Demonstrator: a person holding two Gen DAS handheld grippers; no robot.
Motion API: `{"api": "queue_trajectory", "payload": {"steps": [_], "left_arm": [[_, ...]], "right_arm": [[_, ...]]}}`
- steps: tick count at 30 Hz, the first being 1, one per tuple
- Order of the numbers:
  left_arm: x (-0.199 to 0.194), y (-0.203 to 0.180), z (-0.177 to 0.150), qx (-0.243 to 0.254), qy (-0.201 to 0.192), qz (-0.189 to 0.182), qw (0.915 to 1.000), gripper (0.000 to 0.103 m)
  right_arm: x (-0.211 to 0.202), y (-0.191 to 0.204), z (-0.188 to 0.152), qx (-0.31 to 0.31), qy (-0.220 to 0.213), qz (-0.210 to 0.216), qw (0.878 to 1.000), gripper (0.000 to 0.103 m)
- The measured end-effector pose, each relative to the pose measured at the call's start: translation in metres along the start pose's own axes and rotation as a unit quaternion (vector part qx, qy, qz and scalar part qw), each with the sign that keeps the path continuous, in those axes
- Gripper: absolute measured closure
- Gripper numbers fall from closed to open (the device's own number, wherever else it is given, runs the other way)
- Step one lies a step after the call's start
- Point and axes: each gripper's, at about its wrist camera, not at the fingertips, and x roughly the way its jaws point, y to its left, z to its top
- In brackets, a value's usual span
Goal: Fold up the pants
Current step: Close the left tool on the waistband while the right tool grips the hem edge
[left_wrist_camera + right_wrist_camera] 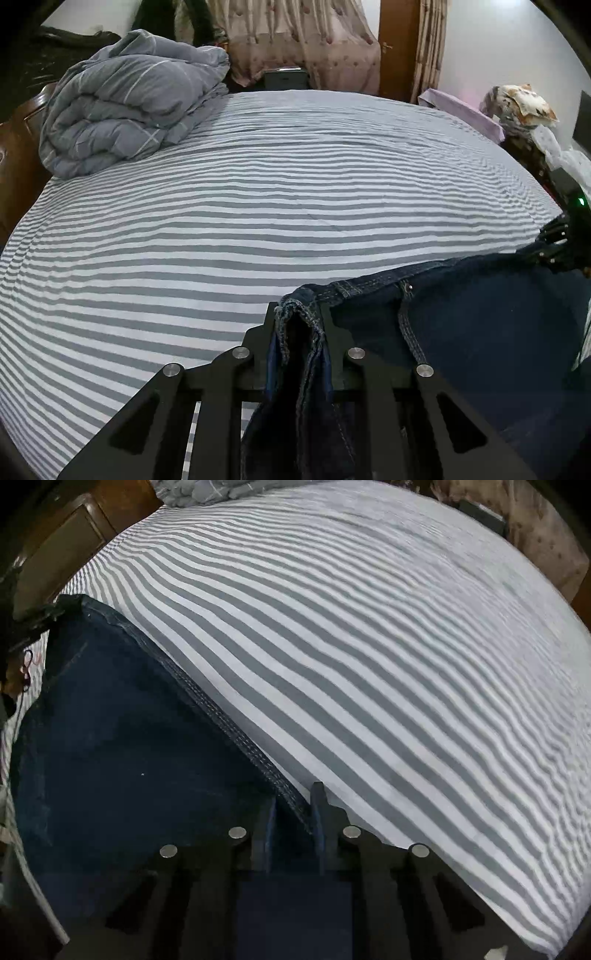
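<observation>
The dark blue denim pants [480, 332] are held up over the striped bed [258, 221]. My left gripper [300, 314] is shut on one end of the waistband, with bunched denim between its fingers. The waistband runs right to my other gripper [557, 243], seen at the right edge. In the right wrist view the pants [129, 757] fill the lower left, and my right gripper [293, 805] is shut on the stitched waistband edge. The left gripper shows there at the far left [33, 624].
A folded grey duvet [129, 107] lies at the bed's far left corner. A wooden headboard [14, 155] is at the left. A purple cloth [465, 110] and floral bundle [521, 103] sit at the far right. Curtains and a door stand behind.
</observation>
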Motion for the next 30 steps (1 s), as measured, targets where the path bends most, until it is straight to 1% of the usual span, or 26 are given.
{"api": "queue_trajectory", "payload": {"steps": [2,6,10,12,14,15,16,17,18,19,20,21,23,25,27,29,30], "left_arm": [[-0.003,0.000,0.000,-0.004,-0.003,0.000,1.0000,0.084],[-0.011,0.007,0.001,-0.008,-0.012,0.006,0.9999,0.083],[-0.011,0.018,-0.002,-0.020,-0.015,0.018,0.9995,0.083],[-0.005,0.022,-0.005,-0.016,-0.007,0.022,0.9996,0.083],[0.009,0.018,-0.009,0.004,0.005,0.040,0.9992,0.082],[0.014,0.016,-0.010,0.008,0.010,0.047,0.9988,0.082],[0.025,0.012,-0.014,0.013,0.023,0.061,0.9978,0.082],[0.033,0.010,-0.016,0.016,0.034,0.071,0.9968,0.082],[0.039,0.008,-0.019,0.019,0.040,0.078,0.9960,0.081],[0.043,0.006,-0.021,0.024,0.039,0.085,0.9953,0.080],[0.044,0.005,-0.023,0.028,0.037,0.091,0.9948,0.078],[0.044,0.004,-0.024,0.030,0.036,0.093,0.9946,0.078],[0.043,0.006,-0.025,0.024,0.033,0.087,0.9953,0.077],[0.043,0.010,-0.024,0.019,0.035,0.081,0.9959,0.075],[0.043,0.012,-0.024,0.016,0.034,0.077,0.9963,0.072],[0.041,0.014,-0.025,0.012,0.034,0.077,0.9964,0.069],[0.041,0.014,-0.026,0.013,0.032,0.077,0.9964,0.068]], "right_arm": [[-0.004,0.004,0.000,-0.005,-0.002,-0.012,1.000,0.093],[-0.022,0.007,0.004,0.008,-0.040,-0.029,0.999,0.094],[-0.031,0.013,0.019,0.011,-0.080,-0.051,0.995,0.093],[-0.022,0.018,0.026,0.011,-0.079,-0.058,0.995,0.092],[-0.001,0.021,0.027,0.008,-0.058,-0.073,0.996,0.089],[0.002,0.024,0.018,0.009,-0.052,-0.079,0.996,0.082],[0.011,0.025,0.016,0.009,-0.046,-0.096,0.994,0.072],[0.012,0.026,0.015,0.010,-0.048,-0.108,0.993,0.066],[0.011,0.026,0.017,0.011,-0.050,-0.117,0.992,0.055],[0.006,0.023,0.018,0.017,-0.050,-0.126,0.991,0.046],[0.003,0.023,0.018,0.021,-0.048,-0.123,0.991,0.046],[-0.004,0.018,0.017,0.025,-0.046,-0.110,0.993,0.046],[-0.014,0.011,0.017,0.025,-0.051,-0.093,0.994,0.046],[-0.020,0.003,0.013,0.023,-0.039,-0.070,0.997,0.046],[-0.023,-0.008,0.011,0.019,-0.026,-0.069,0.997,0.046],[-0.017,-0.023,0.005,0.019,-0.004,-0.057,0.998,0.049],[-0.014,-0.029,0.002,0.018,0.006,-0.059,0.998,0.054]]}}
